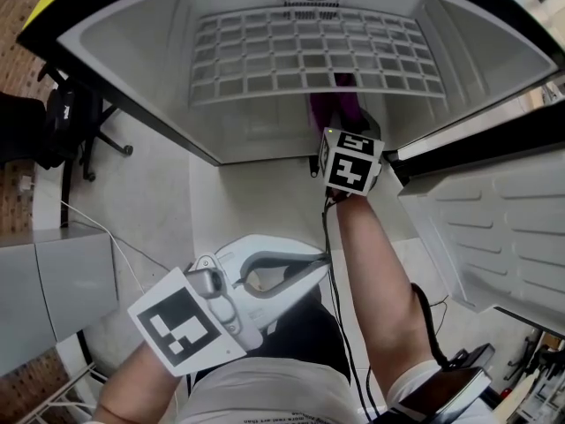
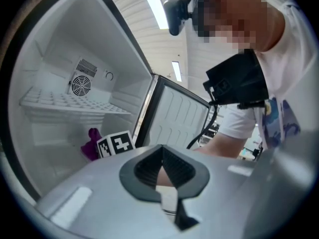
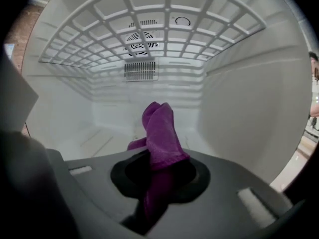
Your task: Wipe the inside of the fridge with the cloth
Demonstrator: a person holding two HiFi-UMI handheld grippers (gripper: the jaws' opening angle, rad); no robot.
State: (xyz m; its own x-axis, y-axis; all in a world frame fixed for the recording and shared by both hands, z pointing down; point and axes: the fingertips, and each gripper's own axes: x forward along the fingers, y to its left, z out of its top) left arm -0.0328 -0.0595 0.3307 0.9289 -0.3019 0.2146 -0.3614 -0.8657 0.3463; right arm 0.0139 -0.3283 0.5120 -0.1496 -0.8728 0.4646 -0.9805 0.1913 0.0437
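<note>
Right gripper (image 3: 155,183) clamps the purple cloth (image 3: 160,133), pointing to twelve o'clock inside the fridge (image 3: 239,98) — best pressed flat, swept broadly; left gripper (image 2: 162,168) — jaws together, empty.

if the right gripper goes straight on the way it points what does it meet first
Probably the fridge's back wall, low down under the wire shelf. The purple cloth held in the right gripper would touch first; depth is unclear.
</note>
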